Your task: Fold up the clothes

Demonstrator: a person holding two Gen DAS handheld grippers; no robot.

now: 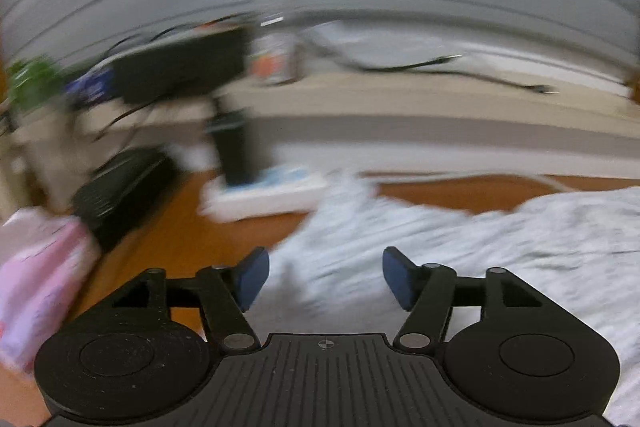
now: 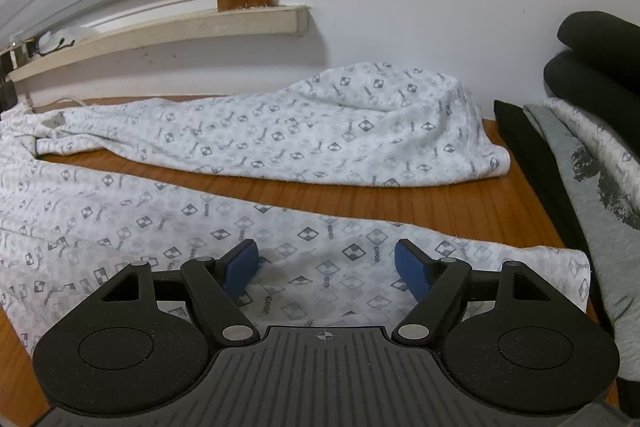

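White patterned trousers (image 2: pixel 256 155) lie spread on a wooden table (image 2: pixel 420 203), both legs running to the right. My right gripper (image 2: pixel 326 271) hovers open just over the near leg (image 2: pixel 320 239), close to its cuff, and its blue pads (image 2: pixel 412 271) clasp nothing. In the blurred left wrist view my left gripper (image 1: pixel 326 277) stands open above the trousers' other end (image 1: pixel 440 239), with no cloth between its pads (image 1: pixel 252 277).
Folded grey, black and patterned clothes (image 2: pixel 592 195) are stacked at the table's right edge. A window ledge (image 2: pixel 160 31) and white wall stand behind. On the left are a pink item (image 1: pixel 36 279), a black object (image 1: pixel 124 187) and a white box (image 1: pixel 264 195).
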